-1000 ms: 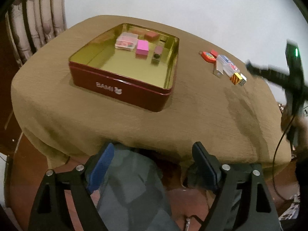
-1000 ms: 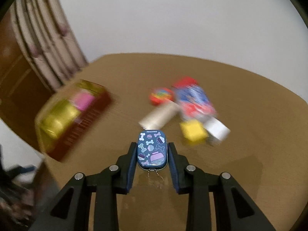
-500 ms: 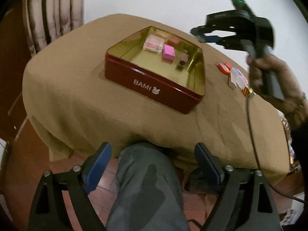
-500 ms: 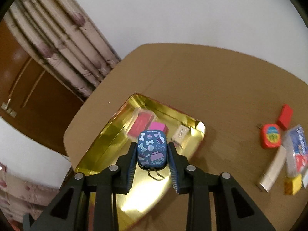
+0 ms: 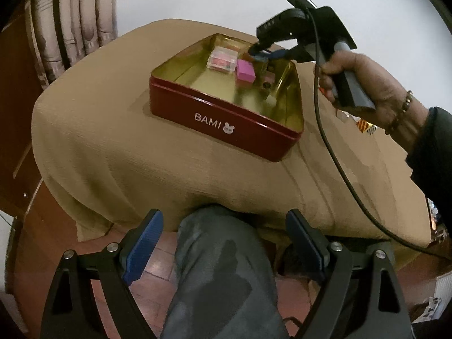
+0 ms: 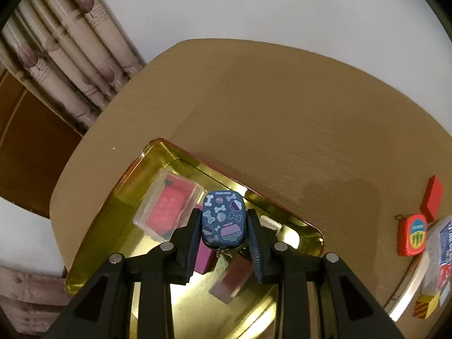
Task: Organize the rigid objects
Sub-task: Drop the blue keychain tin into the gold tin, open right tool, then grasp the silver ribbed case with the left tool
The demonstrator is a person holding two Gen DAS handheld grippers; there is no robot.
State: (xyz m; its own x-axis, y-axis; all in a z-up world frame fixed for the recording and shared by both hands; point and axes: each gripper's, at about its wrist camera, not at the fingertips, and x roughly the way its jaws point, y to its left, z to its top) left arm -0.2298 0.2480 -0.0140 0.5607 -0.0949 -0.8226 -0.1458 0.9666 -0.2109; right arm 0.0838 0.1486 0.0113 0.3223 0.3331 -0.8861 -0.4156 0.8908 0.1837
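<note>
My right gripper (image 6: 223, 226) is shut on a small blue tin with bone prints (image 6: 223, 219) and holds it low over the far right part of the red BAMI tin (image 5: 226, 118), whose gold inside (image 6: 118, 243) holds a clear box with red contents (image 6: 169, 209), a pink block (image 5: 245, 73) and a small brown box (image 6: 233, 278). In the left wrist view the right gripper (image 5: 268, 53) dips into the tin's far corner. My left gripper (image 5: 226, 245) is open and empty, below the table's near edge.
On the tan tablecloth (image 6: 282, 113) right of the tin lie a red block (image 6: 430, 197), a red-orange tape measure (image 6: 412, 234), a blue-white packet (image 6: 446, 243) and a yellow striped cube (image 6: 426, 306). A knee (image 5: 220, 268) sits between the left fingers. Curtains (image 6: 70, 56) hang at the left.
My right gripper has carried the blue tin from the loose objects leftward and down into the red tin. My left gripper has pulled back and lower, still open.
</note>
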